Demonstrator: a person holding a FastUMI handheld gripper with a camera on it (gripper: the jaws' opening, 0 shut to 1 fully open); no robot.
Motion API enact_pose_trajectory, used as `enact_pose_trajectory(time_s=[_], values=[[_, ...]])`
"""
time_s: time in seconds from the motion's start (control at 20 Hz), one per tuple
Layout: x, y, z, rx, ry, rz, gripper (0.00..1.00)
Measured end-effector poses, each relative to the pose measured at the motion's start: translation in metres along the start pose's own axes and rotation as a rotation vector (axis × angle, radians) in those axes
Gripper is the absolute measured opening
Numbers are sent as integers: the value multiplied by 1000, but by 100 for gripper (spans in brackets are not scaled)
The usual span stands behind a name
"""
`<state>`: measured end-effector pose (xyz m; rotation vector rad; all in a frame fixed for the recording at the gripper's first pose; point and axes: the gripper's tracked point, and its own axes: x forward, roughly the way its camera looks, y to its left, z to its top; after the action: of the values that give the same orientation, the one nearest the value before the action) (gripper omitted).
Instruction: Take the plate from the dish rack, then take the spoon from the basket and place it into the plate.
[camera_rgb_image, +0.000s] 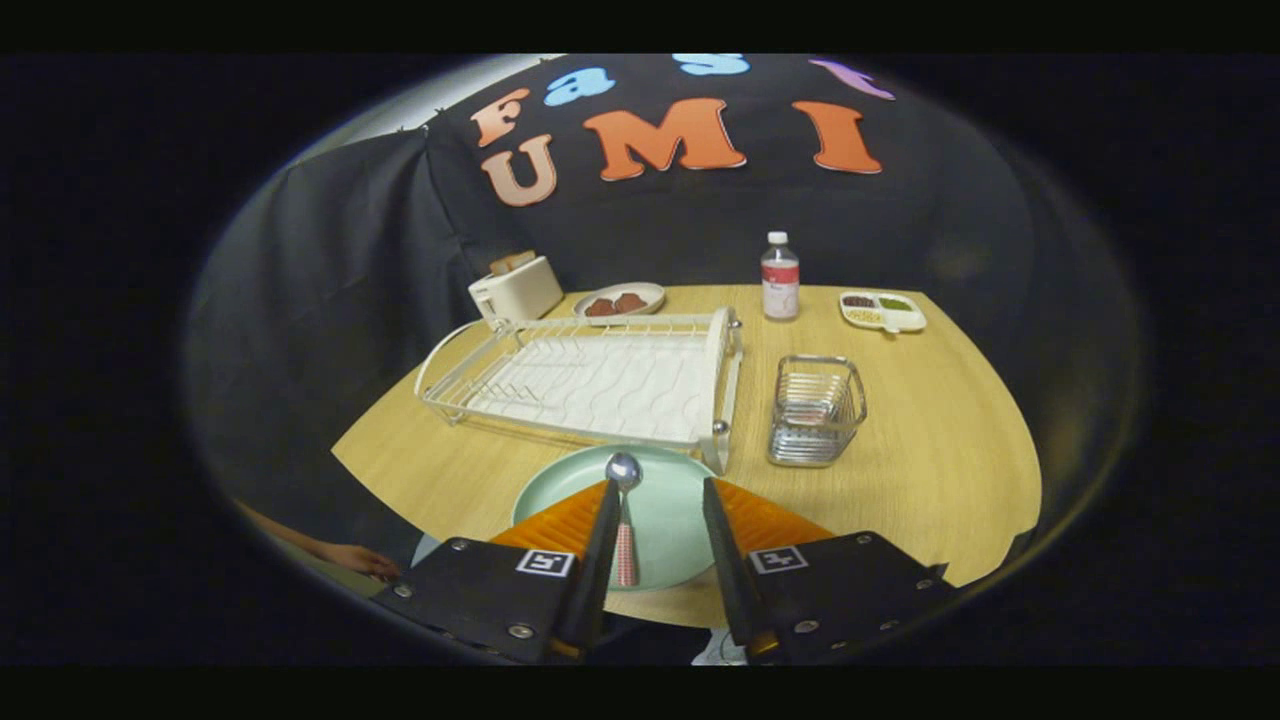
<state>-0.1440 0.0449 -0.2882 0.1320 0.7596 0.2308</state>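
the spoon (624, 505) is seen lying in the plate (660, 500) between the wide-parted fingers of the tool (655, 520), which should be withdrawn straight back without nudging it.

The fingers (608, 530) hide both sides of the plate (665, 500) and the spoon (625, 515) handle's left edge. Food on the far tray (882, 310) is too small to tell.
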Motion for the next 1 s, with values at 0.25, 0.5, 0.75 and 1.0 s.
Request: enact_pose_trajectory(time_s=[0.25,0.5,0.75,1.0], values=[[-20,4,79,-75,-200,-31,83],[-54,8,142,-102,-385,-79,93],[-84,2,201,-113,-588,-126,94],[-108,-2,230,-117,-692,-162,95]])
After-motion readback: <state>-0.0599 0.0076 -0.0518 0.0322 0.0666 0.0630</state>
